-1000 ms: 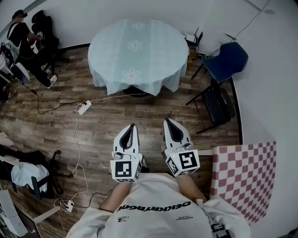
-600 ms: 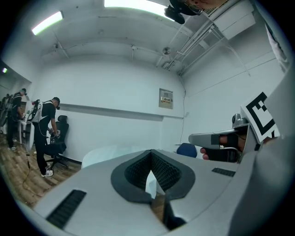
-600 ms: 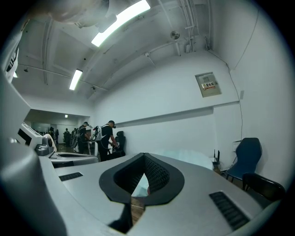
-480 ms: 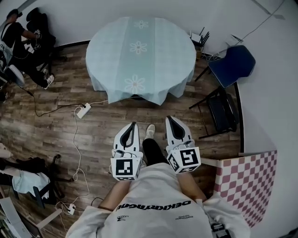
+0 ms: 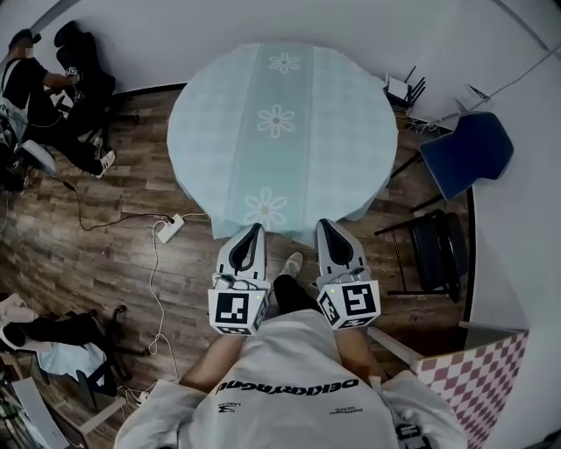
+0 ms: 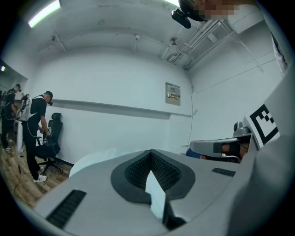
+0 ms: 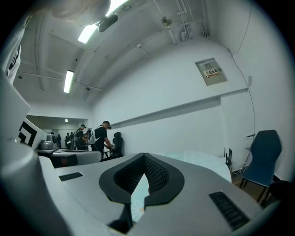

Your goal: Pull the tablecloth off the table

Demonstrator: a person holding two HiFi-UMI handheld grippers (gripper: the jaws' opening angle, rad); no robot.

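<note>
Closest to us, on the near side of the tablecloth [image 5: 280, 123], is our white shirt [image 5: 298, 377], and just ahead of it are the two marker cubes [image 5: 235, 311] on the grippers we hold side by side. The left gripper [image 5: 256, 228] and the right gripper [image 5: 323, 224] both point level toward the cloth. In each gripper view the ribbed fingers are pressed together at the tips and pinch nothing. From the head view their tips reach the cloth's near hem, but we cannot tell whether they touch it. Between the grippers, one of our shoes [image 5: 293, 263] steps onto the wooden floor [image 5: 105, 263] just short of that hem. A white power strip [image 5: 169, 230] with its cable lies on the floor near the cloth's near-left edge. The tablecloth itself is pale blue with a lighter central band bearing three white flowers. It lies fully spread over the round table, which it hides, and hangs down all around. To the cloth's right stand a black chair [image 5: 434, 254] and, farther back, a blue chair [image 5: 465, 156]. A red-and-white checked panel [image 5: 478, 381] leans at the near right, well apart from the cloth. A white router [image 5: 399, 88] sits by the cloth's far-right edge. Well to the cloth's left, people in dark clothes [image 5: 35, 79] stand beside office chairs. The white wall [image 5: 219, 26] rises just behind the cloth.
</note>
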